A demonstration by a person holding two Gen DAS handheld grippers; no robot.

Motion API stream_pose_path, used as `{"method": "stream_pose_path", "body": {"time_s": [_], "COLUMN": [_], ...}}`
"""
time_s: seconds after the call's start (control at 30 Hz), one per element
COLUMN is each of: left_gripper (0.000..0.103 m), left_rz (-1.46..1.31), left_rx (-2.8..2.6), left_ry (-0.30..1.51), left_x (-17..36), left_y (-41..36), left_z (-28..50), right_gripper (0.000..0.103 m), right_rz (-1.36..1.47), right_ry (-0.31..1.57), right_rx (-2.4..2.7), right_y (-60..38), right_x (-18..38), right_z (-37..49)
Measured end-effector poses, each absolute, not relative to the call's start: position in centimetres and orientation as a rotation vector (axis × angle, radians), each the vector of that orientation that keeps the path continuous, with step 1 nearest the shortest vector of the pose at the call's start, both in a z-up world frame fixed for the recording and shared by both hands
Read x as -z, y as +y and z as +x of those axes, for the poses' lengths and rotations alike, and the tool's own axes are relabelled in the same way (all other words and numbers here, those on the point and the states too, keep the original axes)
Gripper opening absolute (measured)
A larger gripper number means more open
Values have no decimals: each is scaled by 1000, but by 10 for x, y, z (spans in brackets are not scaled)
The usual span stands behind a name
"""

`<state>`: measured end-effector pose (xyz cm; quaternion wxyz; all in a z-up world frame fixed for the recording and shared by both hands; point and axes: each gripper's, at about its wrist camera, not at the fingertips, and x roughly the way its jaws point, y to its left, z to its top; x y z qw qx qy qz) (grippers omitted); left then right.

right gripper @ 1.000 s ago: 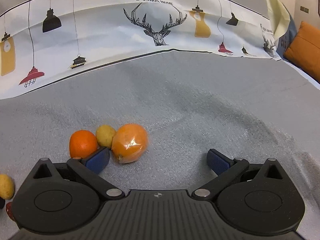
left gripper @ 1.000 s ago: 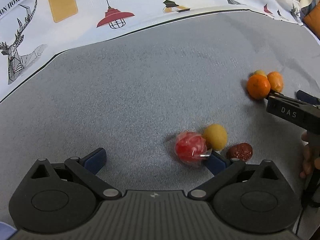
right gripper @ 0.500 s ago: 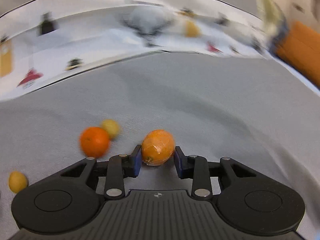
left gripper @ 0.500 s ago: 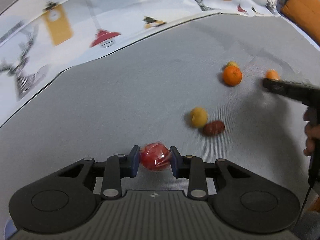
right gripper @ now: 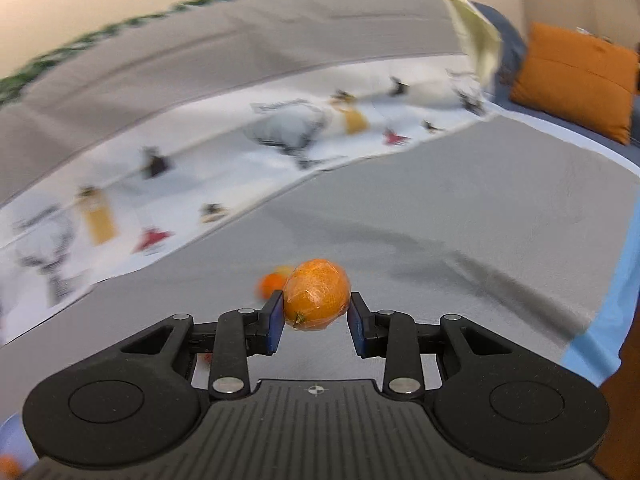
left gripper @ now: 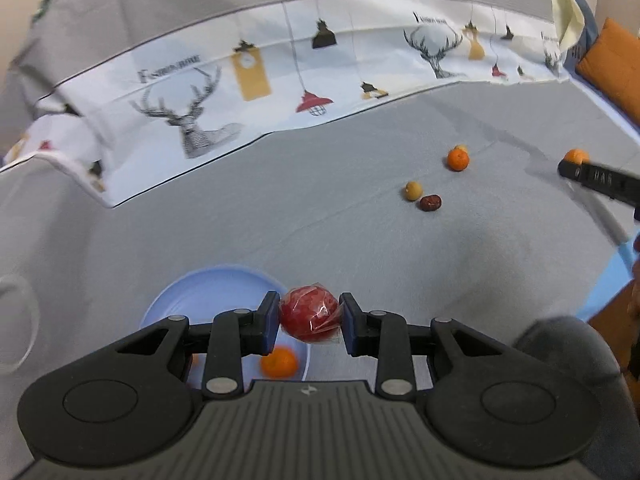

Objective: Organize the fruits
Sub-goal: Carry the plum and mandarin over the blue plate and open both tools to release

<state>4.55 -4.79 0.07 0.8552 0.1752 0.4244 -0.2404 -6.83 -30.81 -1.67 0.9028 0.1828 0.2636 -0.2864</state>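
Note:
My left gripper [left gripper: 309, 317] is shut on a plastic-wrapped red fruit [left gripper: 309, 317] and holds it in the air beside a light blue plate [left gripper: 208, 296] that has a small orange [left gripper: 279, 362] in it. My right gripper [right gripper: 316, 312] is shut on a wrapped orange fruit [right gripper: 317, 294] and holds it above the grey cloth. It also shows at the right edge of the left wrist view [left gripper: 576, 164]. On the cloth lie an orange [left gripper: 457, 159], a yellow fruit [left gripper: 413, 191] and a dark red fruit [left gripper: 430, 202].
A white printed cloth [left gripper: 280, 80] runs along the far side of the grey surface [left gripper: 320, 208]. An orange cushion [right gripper: 572, 80] lies at the far right. A light blue edge [right gripper: 608, 312] borders the surface on the right.
Both grippers closed on their fruits and lifted them. The left one carried the red fruit back and left, to beside the blue plate. The right one rose and swung.

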Motion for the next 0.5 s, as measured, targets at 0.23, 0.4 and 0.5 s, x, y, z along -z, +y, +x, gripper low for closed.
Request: {"method": "stream_pose_path", "body": {"time_s": [0.23, 0.4, 0.5], "left_gripper": [35, 35, 35], "left_rz": [330, 288, 273], "left_rx": [485, 459, 445], "left_ry": [901, 915, 892], "left_x": [-20, -20, -25], "left_y": [16, 53, 68], "left_z": [-11, -39, -52], "right_gripper": [35, 35, 35], "right_rz": [342, 318, 294], "right_ry": [552, 569, 573], "right_rx": [414, 323, 266], "right_y": [-217, -164, -134], "right_x": [-24, -37, -42], "right_z": [-119, -142, -150]}}
